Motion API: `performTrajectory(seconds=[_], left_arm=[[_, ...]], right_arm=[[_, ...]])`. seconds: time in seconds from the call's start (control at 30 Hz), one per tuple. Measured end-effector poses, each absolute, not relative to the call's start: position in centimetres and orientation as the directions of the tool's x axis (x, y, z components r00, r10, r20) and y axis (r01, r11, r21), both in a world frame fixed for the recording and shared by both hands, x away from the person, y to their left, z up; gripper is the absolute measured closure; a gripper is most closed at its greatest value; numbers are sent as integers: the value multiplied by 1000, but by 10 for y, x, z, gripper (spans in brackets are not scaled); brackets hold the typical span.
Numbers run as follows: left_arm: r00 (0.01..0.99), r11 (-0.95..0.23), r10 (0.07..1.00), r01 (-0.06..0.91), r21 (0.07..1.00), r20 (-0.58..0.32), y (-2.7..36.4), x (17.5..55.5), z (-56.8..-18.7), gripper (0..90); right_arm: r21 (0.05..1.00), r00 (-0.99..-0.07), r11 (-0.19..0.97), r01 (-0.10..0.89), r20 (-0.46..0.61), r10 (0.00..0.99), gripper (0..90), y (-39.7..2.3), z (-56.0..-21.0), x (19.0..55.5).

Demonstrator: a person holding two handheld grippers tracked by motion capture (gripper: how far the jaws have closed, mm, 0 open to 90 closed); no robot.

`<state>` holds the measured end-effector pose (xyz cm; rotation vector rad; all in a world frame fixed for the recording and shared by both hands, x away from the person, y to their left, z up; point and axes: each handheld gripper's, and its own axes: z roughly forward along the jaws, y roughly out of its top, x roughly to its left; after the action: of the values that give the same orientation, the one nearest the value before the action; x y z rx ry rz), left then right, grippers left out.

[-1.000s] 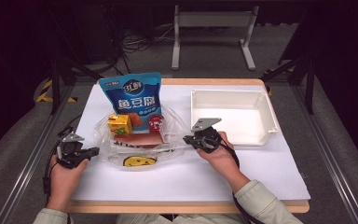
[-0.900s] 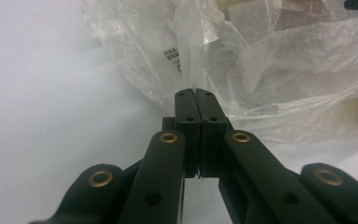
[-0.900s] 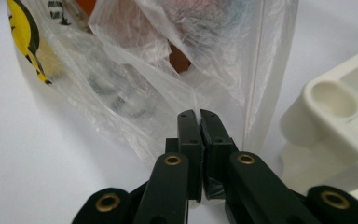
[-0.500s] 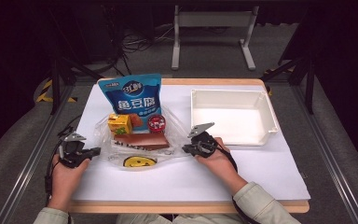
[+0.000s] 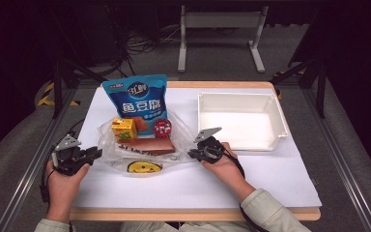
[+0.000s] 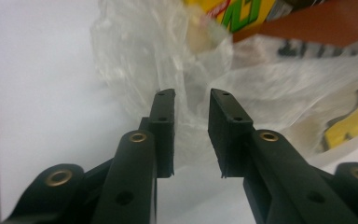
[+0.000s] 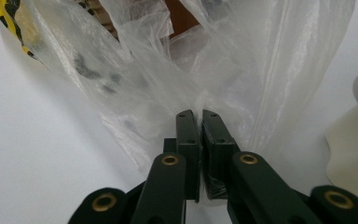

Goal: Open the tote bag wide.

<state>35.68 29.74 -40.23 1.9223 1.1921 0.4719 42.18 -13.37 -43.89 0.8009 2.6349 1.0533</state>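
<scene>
Left claw (image 6: 191, 135) now parted after clamping the plastic bag (image 6: 270, 88), its edge loose between the pads; lifted a little off the tabletop (image 5: 270, 183), just beside the bag.

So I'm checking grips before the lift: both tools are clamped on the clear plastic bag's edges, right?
Not quite. Only the right tool is clamped on the clear plastic bag. The left tool has just been opening; the left gripper view shows a gap between its jaws, nothing pinched.

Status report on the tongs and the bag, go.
Left tongs just opened, off the plastic bag. Right tongs shut on its right edge. Snacks inside; white tray sits clear.
</scene>
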Motion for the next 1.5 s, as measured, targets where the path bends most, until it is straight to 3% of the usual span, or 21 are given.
performTrajectory(seconds=[0.2, 0.47, 0.93, 1.17, 1.4, 1.5], left_arm=[[582, -224, 809, 438, 871, -84, 282, 345, -382, 644], [682, -279, 725, 421, 863, -98, 258, 364, -385, 517], [734, -311, 662, 450, 837, -149, 258, 396, -409, 484], [744, -356, 652, 470, 808, -146, 258, 394, -413, 618], [750, -379, 647, 472, 796, -136, 265, 387, -412, 873], [754, -392, 644, 475, 788, -134, 268, 383, -413, 899]], right_arm=[[686, -835, 599, 413, 23, 549, 862, -133, -439, 422], [688, -837, 596, 413, 30, 546, 855, -133, -439, 422], [699, -847, 591, 403, 41, 530, 836, -133, -438, 421], [709, -847, 580, 401, 46, 529, 834, -134, -435, 421], [711, -851, 580, 397, 48, 523, 837, -132, -434, 422], [711, -853, 582, 395, 49, 519, 839, -130, -434, 422]])
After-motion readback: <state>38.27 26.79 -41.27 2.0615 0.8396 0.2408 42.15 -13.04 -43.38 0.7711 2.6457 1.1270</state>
